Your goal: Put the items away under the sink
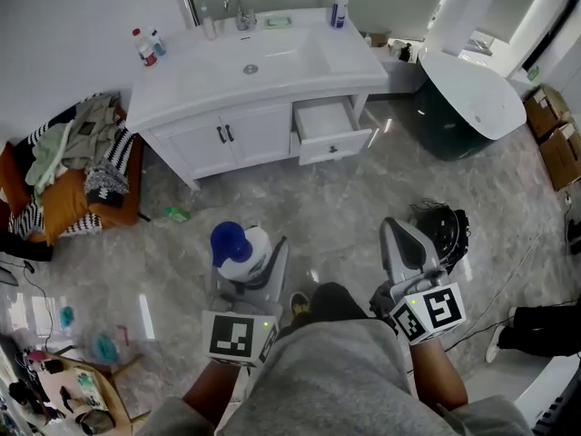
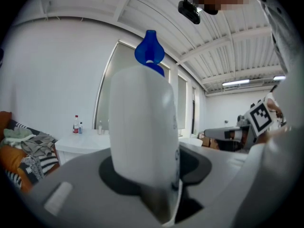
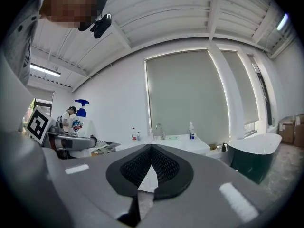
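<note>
Upright, the white plastic pump bottle with a blue pump head (image 1: 247,254) sits clamped in the jaws of the left gripper (image 2: 147,170), near and left. The jaws of the right gripper (image 3: 152,151) are together, with nothing between them. Far ahead stands the white sink cabinet (image 1: 245,139), its right drawer (image 1: 329,130) pulled open.

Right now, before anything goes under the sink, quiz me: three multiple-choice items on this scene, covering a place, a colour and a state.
1. Where on the vanity is the open drawer, seen in the head view?
A. right of the double doors
B. left of them
C. below them

2. What colour is the pump top of the bottle in the left gripper?
A. red
B. blue
C. green

3. How do the right gripper jaws stand?
A. clamped on a bottle
B. spread wide
C. together, nothing between

Key: 1 A, it is pulled out beside the shut doors. 2 B, blue over a white body. 3 C, the pads meet at their tips.
</note>
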{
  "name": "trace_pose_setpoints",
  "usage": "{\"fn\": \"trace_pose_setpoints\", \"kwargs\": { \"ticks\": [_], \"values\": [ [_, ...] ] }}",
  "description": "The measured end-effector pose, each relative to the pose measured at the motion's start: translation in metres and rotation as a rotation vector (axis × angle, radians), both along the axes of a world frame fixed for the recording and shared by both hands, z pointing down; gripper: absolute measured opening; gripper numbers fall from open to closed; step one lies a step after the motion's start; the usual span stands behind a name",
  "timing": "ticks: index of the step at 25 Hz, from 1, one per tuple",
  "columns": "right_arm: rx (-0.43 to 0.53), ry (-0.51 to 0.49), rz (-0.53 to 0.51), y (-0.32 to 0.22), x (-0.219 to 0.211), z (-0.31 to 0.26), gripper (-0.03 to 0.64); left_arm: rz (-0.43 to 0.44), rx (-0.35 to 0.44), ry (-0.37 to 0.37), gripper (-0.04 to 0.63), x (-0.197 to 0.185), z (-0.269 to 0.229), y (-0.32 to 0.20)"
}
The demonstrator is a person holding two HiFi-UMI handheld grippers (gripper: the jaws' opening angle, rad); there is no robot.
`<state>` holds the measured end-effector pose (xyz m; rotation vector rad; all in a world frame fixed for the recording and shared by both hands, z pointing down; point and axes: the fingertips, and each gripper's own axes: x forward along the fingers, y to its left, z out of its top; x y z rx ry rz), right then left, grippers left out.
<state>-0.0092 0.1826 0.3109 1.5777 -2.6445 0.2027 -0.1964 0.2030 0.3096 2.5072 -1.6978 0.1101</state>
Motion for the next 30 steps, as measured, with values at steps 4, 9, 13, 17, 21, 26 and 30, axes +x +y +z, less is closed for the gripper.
{"fn": "trace_pose_setpoints", "kwargs": {
  "ticks": [4,9,13,17,21,26,30],
  "values": [
    [0.007,-0.003,0.009,-0.001,0.0,-0.002,0.0,-0.016,0.0,0.001,0.189,-0.008,-0.001,0.004],
    [0.007,-0.01,0.0,-0.001,-0.005,-0.002,-0.001,-0.023,-0.002,-0.002,0.189,-0.013,-0.001,0.006],
    [0.004,0.0,-0.006,0.001,-0.008,0.0,-0.002,-0.024,-0.004,0.0,0.189,-0.012,-0.003,0.007],
    [0.004,0.002,-0.007,0.003,-0.008,0.003,0.0,-0.022,-0.008,0.005,0.189,-0.012,0.0,0.009],
    [0.011,0.02,0.0,0.002,-0.007,0.005,0.0,-0.012,-0.002,0.01,0.189,-0.011,0.001,0.006],
    [0.006,0.024,0.02,-0.007,0.002,0.009,-0.002,-0.004,0.004,0.0,0.189,-0.007,-0.001,-0.002],
    [0.01,0.019,0.036,-0.019,0.01,0.006,-0.001,-0.005,0.003,-0.006,0.189,-0.006,-0.001,-0.011]
  ]
}}
